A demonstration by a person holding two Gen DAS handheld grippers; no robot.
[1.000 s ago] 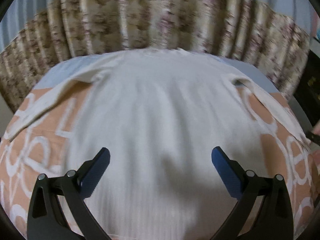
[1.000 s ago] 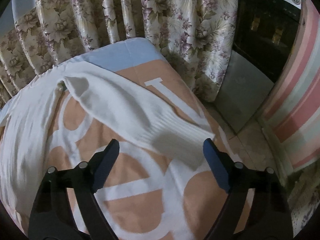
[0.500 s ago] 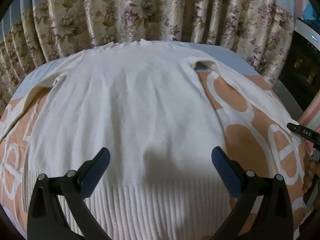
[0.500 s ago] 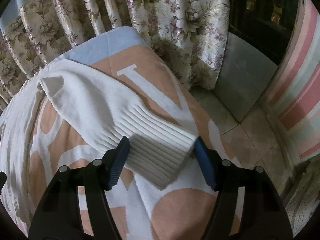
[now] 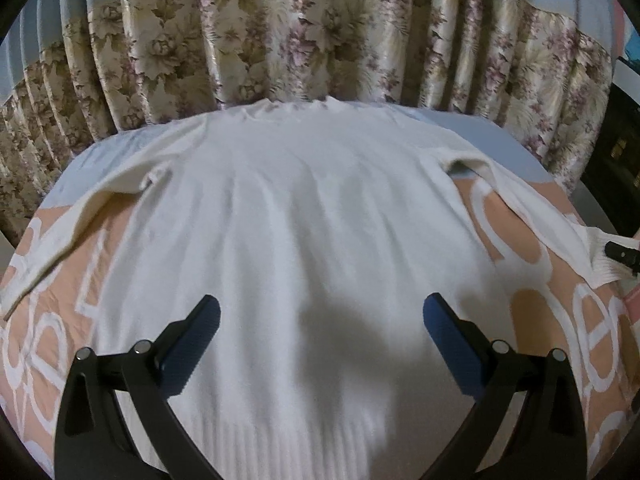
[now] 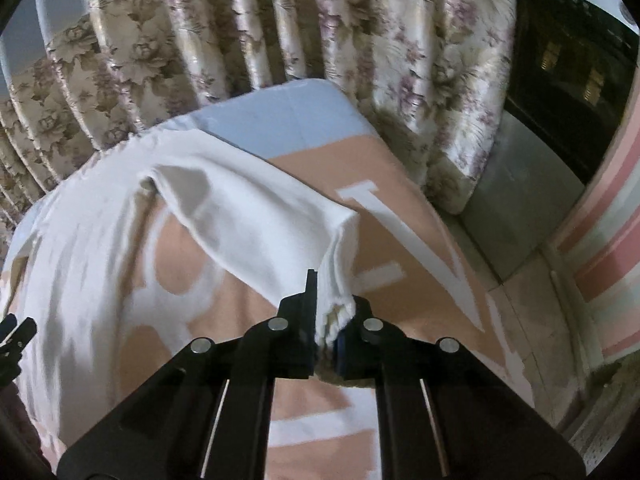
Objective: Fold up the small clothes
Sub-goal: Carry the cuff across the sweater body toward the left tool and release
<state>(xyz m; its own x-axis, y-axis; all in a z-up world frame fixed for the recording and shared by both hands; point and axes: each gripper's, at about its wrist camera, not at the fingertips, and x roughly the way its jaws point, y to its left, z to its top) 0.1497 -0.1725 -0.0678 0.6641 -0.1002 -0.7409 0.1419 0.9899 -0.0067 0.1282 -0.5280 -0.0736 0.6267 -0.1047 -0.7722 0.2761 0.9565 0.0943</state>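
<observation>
Right tool: the black two-finger right tool (image 6: 333, 312) is pinching the ribbed cuff (image 6: 338, 280) of the soft cream knitted sweater (image 5: 312, 240), and the cuff is bunched up between its fingers.
Left tool: the black left tool (image 5: 320, 320) with blue pads is spread wide and holds nothing; it hangs over the bottom of the sweater.
Sweater: it lies flat, with both sleeves out to the sides.
How it feels: it looks soft, floppy and light. It will bend and sag anywhere it is not held.
Where to hold: the cuff and the ribbed bottom edge (image 5: 288, 444) look thicker, so they are good spots to pinch.
Surface: a peach cover with big white letters (image 6: 404, 236) and a pale blue strip.
Room: flowery beige curtains (image 5: 320, 40) hang behind, and a dark glass cabinet (image 6: 568, 64) stands to the right.
</observation>
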